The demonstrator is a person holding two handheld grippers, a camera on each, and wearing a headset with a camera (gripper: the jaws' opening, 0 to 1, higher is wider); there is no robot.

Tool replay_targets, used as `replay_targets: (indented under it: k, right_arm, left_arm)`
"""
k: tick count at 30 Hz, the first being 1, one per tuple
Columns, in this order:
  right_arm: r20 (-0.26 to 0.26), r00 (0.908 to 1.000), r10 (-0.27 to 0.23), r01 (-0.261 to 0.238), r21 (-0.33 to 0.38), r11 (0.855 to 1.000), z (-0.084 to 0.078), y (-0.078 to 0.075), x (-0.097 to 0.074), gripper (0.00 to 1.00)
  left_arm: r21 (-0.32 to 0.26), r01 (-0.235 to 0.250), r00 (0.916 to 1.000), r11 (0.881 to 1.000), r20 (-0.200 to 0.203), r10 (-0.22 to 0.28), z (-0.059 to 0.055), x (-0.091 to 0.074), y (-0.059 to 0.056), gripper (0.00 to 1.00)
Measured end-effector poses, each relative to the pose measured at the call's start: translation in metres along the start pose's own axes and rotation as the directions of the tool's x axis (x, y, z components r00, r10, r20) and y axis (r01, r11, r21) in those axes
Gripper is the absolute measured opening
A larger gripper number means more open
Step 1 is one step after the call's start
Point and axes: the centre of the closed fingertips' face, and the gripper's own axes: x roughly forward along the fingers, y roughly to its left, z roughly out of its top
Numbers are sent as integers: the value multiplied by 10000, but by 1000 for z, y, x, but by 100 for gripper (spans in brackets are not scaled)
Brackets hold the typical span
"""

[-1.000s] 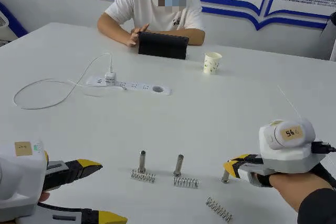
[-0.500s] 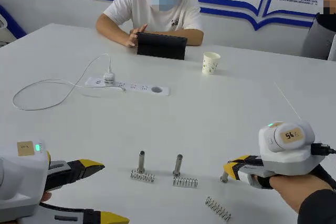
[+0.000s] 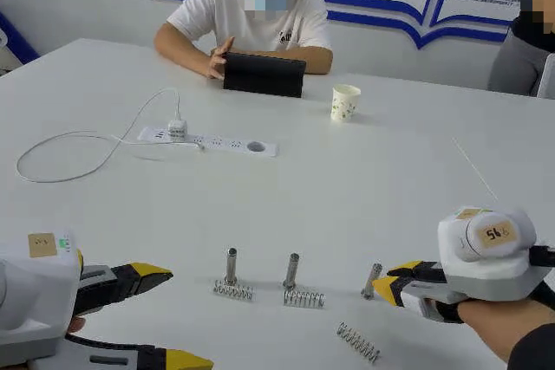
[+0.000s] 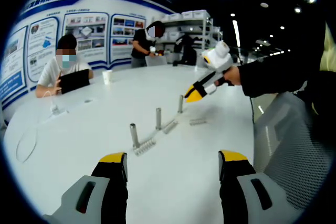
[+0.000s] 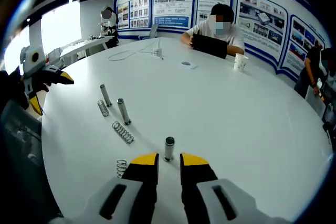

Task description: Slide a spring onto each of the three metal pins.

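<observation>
Three metal pins stand in a row on the white table: left pin [image 3: 231, 265], middle pin [image 3: 291, 270], right pin [image 3: 371, 280], the last one leaning a little. A spring [image 3: 232, 289] lies at the left pin's foot and a second spring [image 3: 303, 298] at the middle pin's. The third spring [image 3: 358, 343] lies loose nearer me. My right gripper [image 3: 392, 279] [image 5: 169, 162] sits just right of the right pin [image 5: 169, 149], its jaws a narrow gap apart with nothing between them. My left gripper [image 3: 176, 318] [image 4: 172, 160] is wide open at the bottom left, well short of the left pin [image 4: 134, 135].
Across the table [image 3: 390, 171] a seated person holds a dark tablet [image 3: 264, 74]. A paper cup [image 3: 345, 102] stands right of it. A white power strip [image 3: 221, 141] with a looping cable [image 3: 61, 140] lies at the left.
My right gripper has drawn back to the right, off the right pin, which now stands free. The left gripper has stayed put. The head camera shifted slightly.
</observation>
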Motion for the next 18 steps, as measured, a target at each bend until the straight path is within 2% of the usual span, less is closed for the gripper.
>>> replay_targets:
  k: [7, 13, 18]
  right_arm:
    - [105, 9999, 134, -135, 168, 9998, -4, 2, -12, 18]
    - [104, 9993, 353, -351, -115, 9993, -4, 11, -20, 20]
    - [-13, 9973, 740, -740, -415, 9964, -8, 22, -25, 21]
  left_arm:
    - [45, 79, 10000, 10000, 16, -79, 1, 3, -2, 72]
    - [88, 164, 9999, 9998, -8, -164, 2, 4, -3, 72]
    - [110, 200, 9998, 9997, 2, -200, 2, 5, -3, 72]
